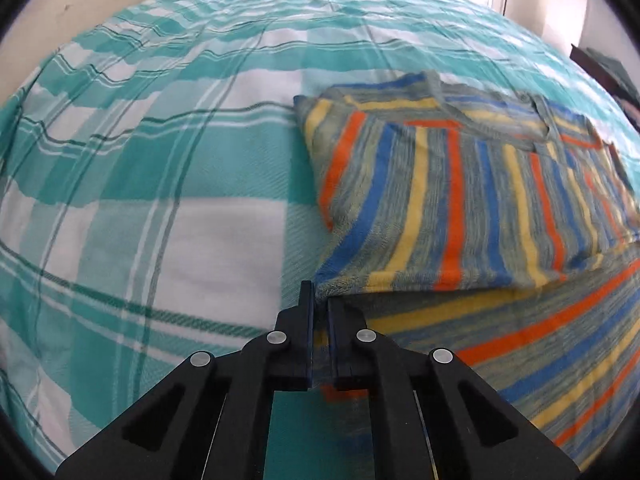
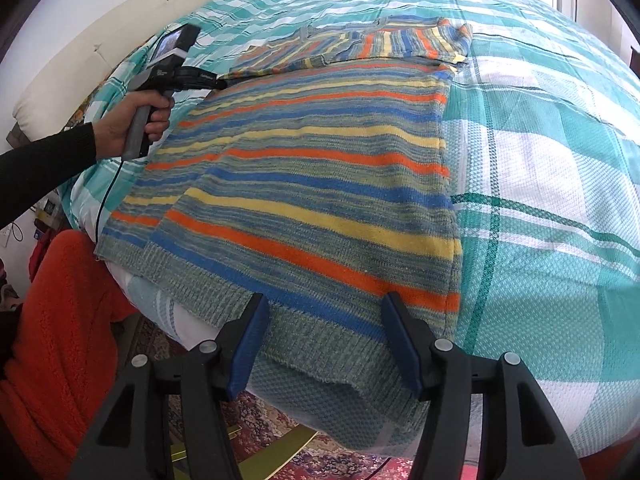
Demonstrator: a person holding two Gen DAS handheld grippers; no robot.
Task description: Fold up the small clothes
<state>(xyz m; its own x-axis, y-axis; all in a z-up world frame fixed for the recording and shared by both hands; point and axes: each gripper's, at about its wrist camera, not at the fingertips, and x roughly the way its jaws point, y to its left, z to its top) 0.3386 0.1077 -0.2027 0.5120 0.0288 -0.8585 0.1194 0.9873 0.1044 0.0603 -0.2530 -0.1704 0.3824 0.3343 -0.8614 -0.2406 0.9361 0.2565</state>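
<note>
A striped knit sweater (image 2: 320, 168) in blue, yellow, orange and grey-green lies flat on the bed, with its sleeves folded over the upper part (image 1: 460, 184). My left gripper (image 1: 319, 304) is shut on the sweater's side edge. It also shows in the right wrist view (image 2: 218, 82), held by a hand at the sweater's far left edge. My right gripper (image 2: 326, 312) is open, with its blue-padded fingers (image 2: 400, 344) spread over the ribbed hem (image 2: 312, 340) at the bed's front edge.
The bed has a teal and white plaid cover (image 1: 160, 180). A cream headboard (image 2: 80, 52) stands at the back left. An orange knitted cloth (image 2: 60, 340) hangs at the lower left, above a patterned rug (image 2: 260, 440).
</note>
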